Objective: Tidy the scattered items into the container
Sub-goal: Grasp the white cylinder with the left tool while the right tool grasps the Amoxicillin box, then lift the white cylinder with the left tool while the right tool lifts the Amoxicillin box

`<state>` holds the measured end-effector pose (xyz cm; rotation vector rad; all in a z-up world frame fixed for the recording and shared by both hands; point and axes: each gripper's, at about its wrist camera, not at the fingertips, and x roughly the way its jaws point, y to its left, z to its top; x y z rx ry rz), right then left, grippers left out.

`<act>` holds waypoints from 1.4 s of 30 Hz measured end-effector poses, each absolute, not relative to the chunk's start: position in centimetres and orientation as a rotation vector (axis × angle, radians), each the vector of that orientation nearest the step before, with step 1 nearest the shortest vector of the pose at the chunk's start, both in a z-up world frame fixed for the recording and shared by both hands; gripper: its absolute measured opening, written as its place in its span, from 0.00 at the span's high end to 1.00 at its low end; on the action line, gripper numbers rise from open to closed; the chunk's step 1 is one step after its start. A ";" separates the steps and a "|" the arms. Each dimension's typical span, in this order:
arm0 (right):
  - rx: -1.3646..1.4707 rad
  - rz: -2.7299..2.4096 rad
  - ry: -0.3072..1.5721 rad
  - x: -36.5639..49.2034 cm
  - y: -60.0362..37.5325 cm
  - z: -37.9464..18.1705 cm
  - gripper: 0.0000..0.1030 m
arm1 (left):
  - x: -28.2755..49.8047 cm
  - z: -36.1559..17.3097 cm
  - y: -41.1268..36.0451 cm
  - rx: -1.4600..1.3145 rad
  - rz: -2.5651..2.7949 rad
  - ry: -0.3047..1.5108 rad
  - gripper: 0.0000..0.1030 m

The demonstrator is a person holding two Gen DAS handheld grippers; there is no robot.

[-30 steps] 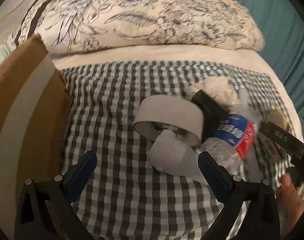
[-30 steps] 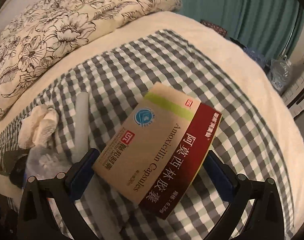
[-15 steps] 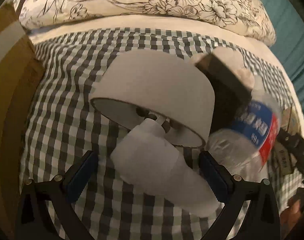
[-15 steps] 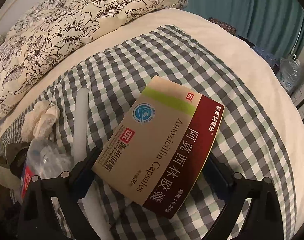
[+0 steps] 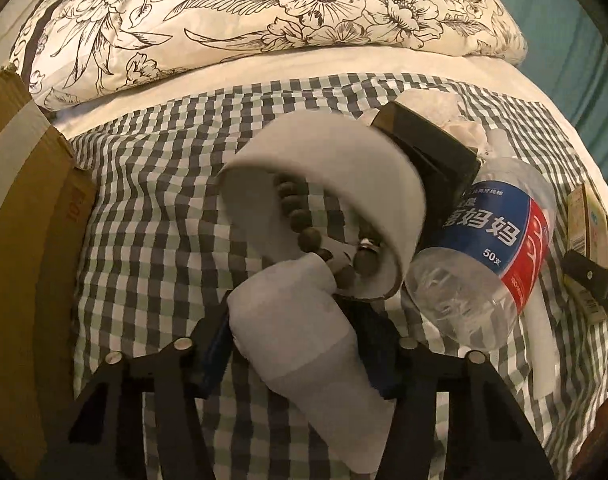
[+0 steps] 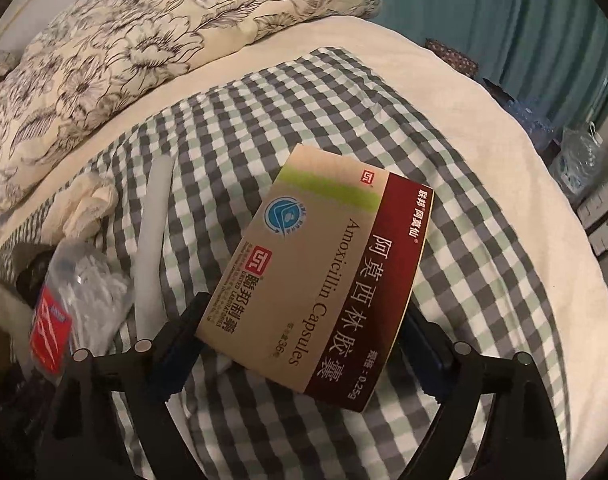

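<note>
In my left wrist view the white cylindrical piece (image 5: pixel 304 332) lies low in the centre of the frame on the checked blanket (image 5: pixel 151 216), and my left gripper (image 5: pixel 299 344) has just been closing round it: the blue-padded fingers (image 5: pixel 215 344) now sit against its two sides, so I read it as gripped. Just above it a white bowl-like shell (image 5: pixel 328 184) lies tipped on its side with a string of dark beads (image 5: pixel 299 216) spilling across its mouth, and it touches the cylinder's upper end. To the right of the shell are a black box (image 5: pixel 432 152) and a clear plastic bottle (image 5: pixel 492 248) with a blue and red label, lying on its side. The cardboard box (image 5: pixel 19 216) fills the left edge of the frame, and the floral pillow (image 5: pixel 263 16) runs across the top. In my right wrist view the amoxicillin box (image 6: pixel 324 276) lies flat in the centre of the frame between the fingers (image 6: pixel 179 340) of my right gripper (image 6: pixel 299 352); they have been easing inward and now stand hard up against its two long edges, though I cannot tell whether they truly press. A white tube (image 6: pixel 151 240) lies to the left of it, and crumpled tissue (image 6: pixel 83 204) at the left edge
</note>
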<state>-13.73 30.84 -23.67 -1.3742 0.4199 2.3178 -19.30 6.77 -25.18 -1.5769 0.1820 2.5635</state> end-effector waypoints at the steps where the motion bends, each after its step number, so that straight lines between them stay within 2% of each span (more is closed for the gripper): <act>1: -1.382 2.324 0.405 -13.5 30.8 -23.6 0.15 | -19.2 -25.1 6.7 -1.575 2.562 0.187 0.49; 12: -1.374 2.395 0.261 -10.5 29.5 -21.3 0.17 | -17.6 -23.6 5.7 -1.543 2.554 0.235 0.49; 21: -1.365 2.491 0.028 -6.3 24.9 -19.0 0.18 | -15.3 -21.8 4.6 -1.505 2.530 0.233 0.49; 32: -1.587 2.433 0.084 -2.0 22.8 -22.6 0.19 | -12.4 -20.0 3.8 -1.455 2.511 0.214 0.49; 42: -1.526 2.369 0.144 -3.0 24.1 -22.2 0.18 | -10.7 -17.9 3.4 -1.393 2.517 0.199 0.49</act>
